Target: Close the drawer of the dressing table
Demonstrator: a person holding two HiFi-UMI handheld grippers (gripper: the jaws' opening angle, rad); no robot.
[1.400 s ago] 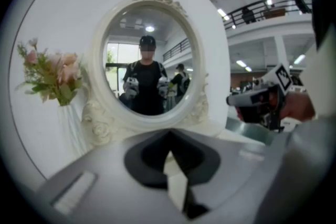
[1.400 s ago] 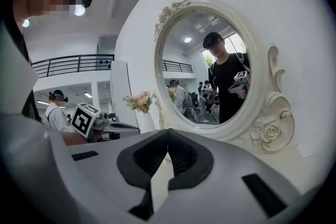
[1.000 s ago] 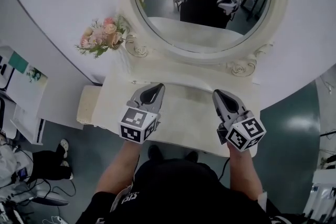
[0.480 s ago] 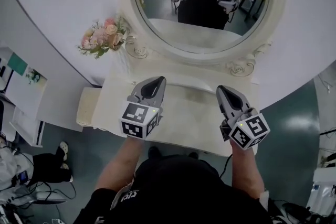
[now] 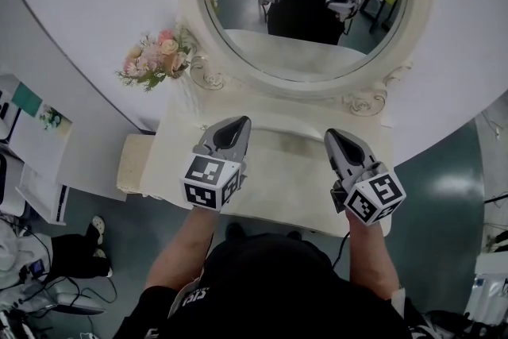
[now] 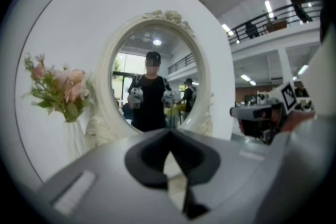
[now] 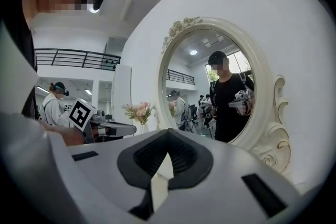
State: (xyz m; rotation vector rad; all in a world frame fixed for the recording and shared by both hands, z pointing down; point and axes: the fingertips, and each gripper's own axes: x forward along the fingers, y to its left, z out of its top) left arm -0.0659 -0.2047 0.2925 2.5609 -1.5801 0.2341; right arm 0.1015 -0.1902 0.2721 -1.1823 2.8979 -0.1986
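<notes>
Left gripper (image 5: 236,127) and right gripper (image 5: 333,139) are hovering over the dressing table (image 5: 278,190), jaws closed on nothing. Cream box (image 5: 131,163) jutting out at its left is possibly the open drawer, view unclear. Best pushing its front squarely, straight in

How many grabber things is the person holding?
2. The left gripper is over the dressing table's left side, the right gripper over its right side. The mirror shows both again as reflections; none seem hidden.

head: down onto dressing table (image 5: 286,179) | gripper views: level | shared: mirror (image 5: 309,4)
</notes>
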